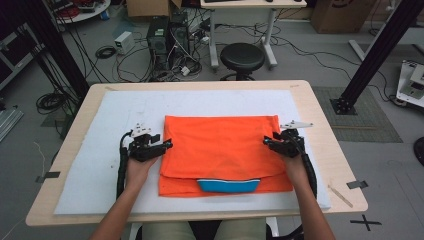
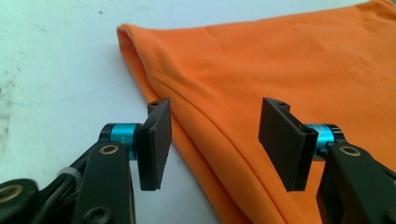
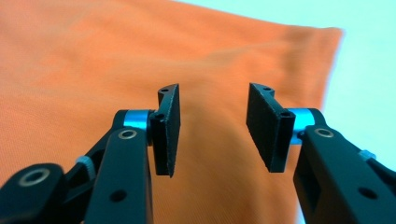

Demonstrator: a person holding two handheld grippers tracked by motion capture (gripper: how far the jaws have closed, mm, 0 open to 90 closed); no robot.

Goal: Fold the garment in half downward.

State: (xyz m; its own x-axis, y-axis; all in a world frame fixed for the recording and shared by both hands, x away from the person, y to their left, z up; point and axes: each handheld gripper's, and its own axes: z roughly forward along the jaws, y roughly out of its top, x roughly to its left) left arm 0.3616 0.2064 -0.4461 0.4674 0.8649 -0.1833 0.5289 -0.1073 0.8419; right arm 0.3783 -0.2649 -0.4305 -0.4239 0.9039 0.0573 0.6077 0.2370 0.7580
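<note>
- Your landmark is the orange cloth (image 1: 222, 150), folded flat on the white mat (image 1: 100, 165) that covers the table (image 1: 327, 150); every place below is given from it.
- Nearest you, a blue band (image 1: 228, 185) peeks out between the cloth's lower layer and its upper flap, at the middle of the near edge.
- At the cloth's left edge your left gripper (image 1: 167, 145) stands with its jaws apart and nothing between the pads. In the left gripper view the folded seam (image 2: 196, 116) runs under the gap, untouched by the pads (image 2: 156, 144).
- At the cloth's right edge your right gripper (image 1: 266, 141) also stands with jaws apart, gripping nothing. In the right gripper view it (image 3: 212, 130) hangs over bare orange fabric.
- Judge the cloth as light, soft and limp: it will sag and drag if lifted from one point, and the layers may slide apart.
- Take hold at the two side edges together, pinching all layers at the fold, where the material is thickest and least likely to slip from the pads.
- Beyond the cloth's far edge the mat lies bare.
- Farther off, past the table, a black stool (image 1: 242, 57) stands on the floor among cables.
</note>
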